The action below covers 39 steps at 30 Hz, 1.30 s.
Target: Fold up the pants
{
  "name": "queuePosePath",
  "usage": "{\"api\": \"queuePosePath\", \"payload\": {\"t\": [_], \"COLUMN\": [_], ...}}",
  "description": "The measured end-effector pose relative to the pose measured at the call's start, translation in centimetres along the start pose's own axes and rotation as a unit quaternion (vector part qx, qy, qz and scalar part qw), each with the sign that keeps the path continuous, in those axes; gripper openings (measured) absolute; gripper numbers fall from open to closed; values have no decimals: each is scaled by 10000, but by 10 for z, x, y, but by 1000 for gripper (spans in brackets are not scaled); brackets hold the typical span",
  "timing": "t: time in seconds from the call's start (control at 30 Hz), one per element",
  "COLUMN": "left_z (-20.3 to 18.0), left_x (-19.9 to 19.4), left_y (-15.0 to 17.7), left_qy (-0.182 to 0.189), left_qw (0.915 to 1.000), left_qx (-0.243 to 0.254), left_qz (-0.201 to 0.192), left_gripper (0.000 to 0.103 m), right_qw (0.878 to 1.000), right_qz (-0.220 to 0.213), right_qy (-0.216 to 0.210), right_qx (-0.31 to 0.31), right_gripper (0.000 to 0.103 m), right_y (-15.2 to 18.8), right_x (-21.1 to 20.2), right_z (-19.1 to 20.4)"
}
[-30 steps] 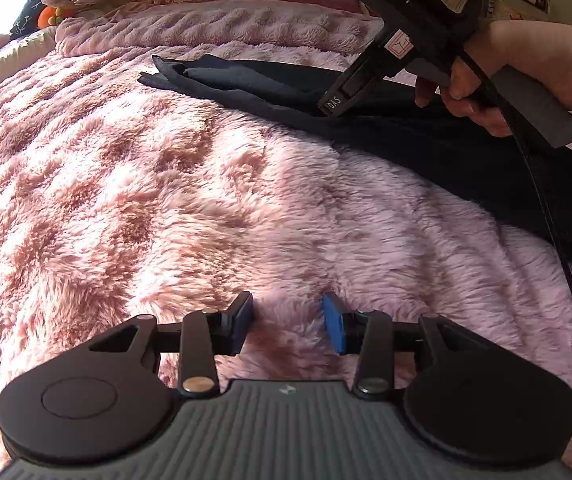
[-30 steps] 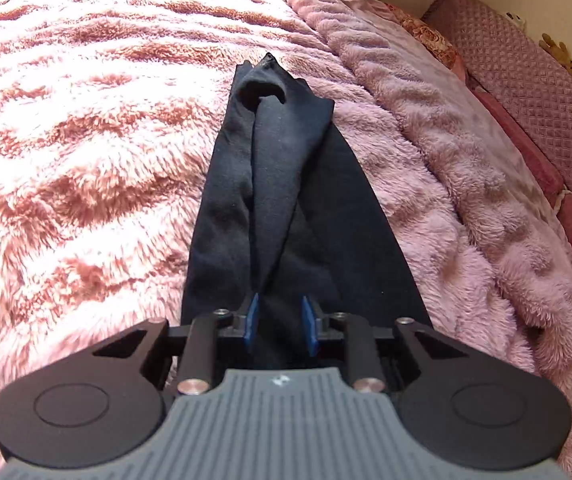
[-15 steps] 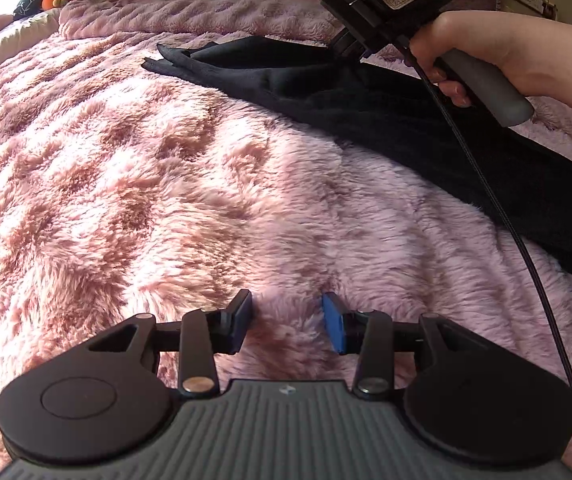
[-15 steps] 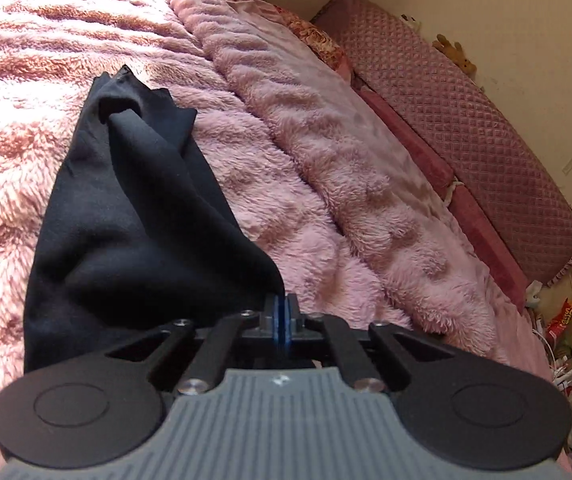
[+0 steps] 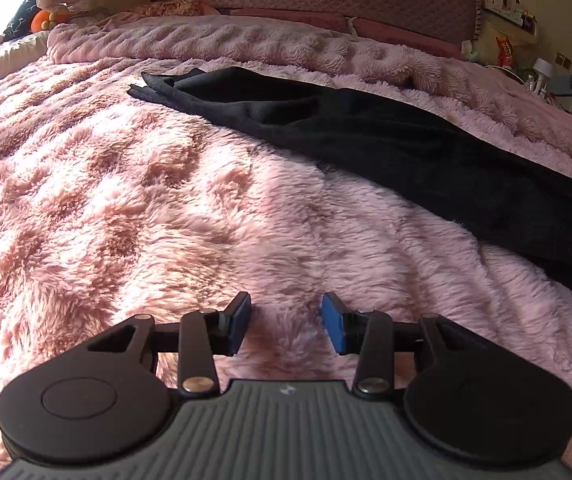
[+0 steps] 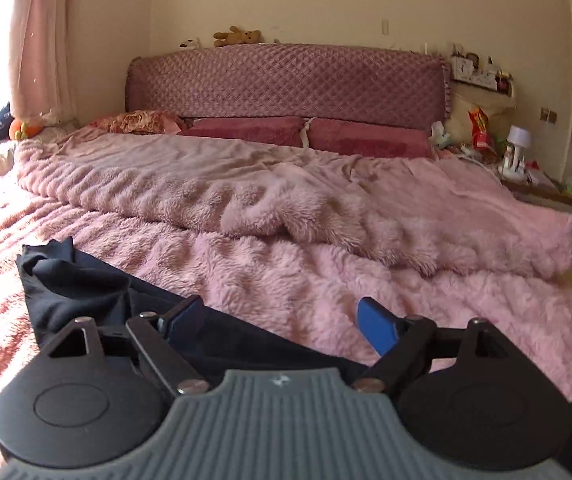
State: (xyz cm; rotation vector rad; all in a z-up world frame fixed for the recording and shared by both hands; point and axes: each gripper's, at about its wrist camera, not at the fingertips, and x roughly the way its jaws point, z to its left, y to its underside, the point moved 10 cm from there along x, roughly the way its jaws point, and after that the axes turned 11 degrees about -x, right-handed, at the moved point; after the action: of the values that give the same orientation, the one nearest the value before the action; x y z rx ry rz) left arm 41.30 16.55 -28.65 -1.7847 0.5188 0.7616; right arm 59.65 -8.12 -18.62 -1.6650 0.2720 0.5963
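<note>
Since the right gripper (image 6: 282, 320) has just been opening and now stands wide with nothing between its pads, the pants (image 5: 425, 152) lie free on the blanket (image 5: 166, 208): a long dark strip running from the upper middle of the left wrist view down to its right edge, hem end bunched and partly lapped over itself at the upper left of the strip. In the right wrist view the pants sit at lower left, passing under the gripper body; the left blue pad (image 6: 184, 314) shows over the cloth but I judge it's above it, not pressing. The camera faces the headboard (image 6: 286, 80) and pillows (image 6: 305, 132) more than the cloth, so that gripper looks clear of the fabric. The left gripper (image 5: 286, 322) hangs about half open over bare blanket at bottom centre of its view, empty, well apart from the pants; probably parked there to keep out of the way while the other side worked. Legs look laid one on the other lengthwise, so my read is the first fold is roughly done and a crosswise fold is next. Risk: the hem end is rumpled, so folding over it as is would bake in a wrinkle; plush pile may also drag the cloth
</note>
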Motion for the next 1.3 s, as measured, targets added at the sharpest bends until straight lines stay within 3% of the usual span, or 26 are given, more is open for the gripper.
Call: {"api": "queuePosePath", "payload": {"t": [0.07,0.13,0.17,0.23,0.3,0.37,0.43,0.53,0.57,0.7,0.77,0.83,0.87,0.9,0.93,0.97,1.0,1.03,1.1,1.2,1.27,1.3], "left_z": [-2,-10,-13,-20,-23,-25,-28,-19,-13,7,15,20,21,20,20,20,19,19,18,17,15,15], "left_x": [-9,-16,-15,-1,14,27,43,69,77,106,118,128,133,139,145,151,157,162,170,180,190,196], "left_y": [-9,-19,-21,-31,-42,-53,-62,-65,-63,-59,-62,-68,-71,-74,-76,-78,-80,-82,-86,-93,-99,-101], "left_qy": [347,998,1231,1828,2385,2677,2936,2998,2985,3098,3362,3569,3651,3694,3702,3671,3644,3627,3614,3536,3385,3289], "left_qw": [9989,9926,9900,9781,9535,9296,9067,8739,8639,8261,7960,7787,7733,7706,7688,7693,7692,7678,7633,7584,7534,7518], "left_qx": [-130,-247,-329,-968,-1842,-2520,-3005,-3793,-4023,-4678,-5012,-5144,-5168,-5175,-5193,-5207,-5226,-5257,-5332,-5456,-5619,-5695], "left_qz": [-287,-645,-602,-212,81,259,385,503,522,518,468,407,408,441,472,491,502,506,503,462,453,477], "left_gripper": [48,50,51,51,51,52,54,55,55,55,54,53,53,52,50,48,47,44,40,29,17,12], "right_qw": [9987,9963,9945,9877,9719,9456,9121,8550,8424,8355,8223,8046,7969,7958,8030,8138,8194,8165,8019,7955,7922,7899], "right_qz": [225,409,432,495,559,704,730,749,637,13,-41,-190,-336,-438,-458,-377,-259,-95,36,-77,-161,-163], "right_qy": [-142,-125,-48,87,101,78,143,184,70,-105,-190,-300,-417,-539,-604,-588,-528,-502,-576,-543,-451,-366], "right_qx": [441,751,958,1479,2282,3177,4033,5129,5350,5494,5687,5927,6018,6016,5911,5770,5702,5750,5946,6035,6084,6119], "right_gripper": [80,80,80,80,80,80,79,75,75,75,75,60,54,41,25,20,17,17,17,17,17,12], "right_y": [25,56,72,105,142,183,219,259,265,256,259,261,261,258,255,254,256,261,267,267,263,262], "right_x": [-48,-98,-121,-160,-186,-198,-198,-187,-184,-180,-171,-166,-167,-167,-166,-164,-161,-154,-141,-135,-129,-123], "right_z": [-40,-76,-92,-118,-139,-159,-177,-195,-198,-201,-203,-203,-202,-200,-197,-194,-192,-188,-188,-189,-190,-192]}}
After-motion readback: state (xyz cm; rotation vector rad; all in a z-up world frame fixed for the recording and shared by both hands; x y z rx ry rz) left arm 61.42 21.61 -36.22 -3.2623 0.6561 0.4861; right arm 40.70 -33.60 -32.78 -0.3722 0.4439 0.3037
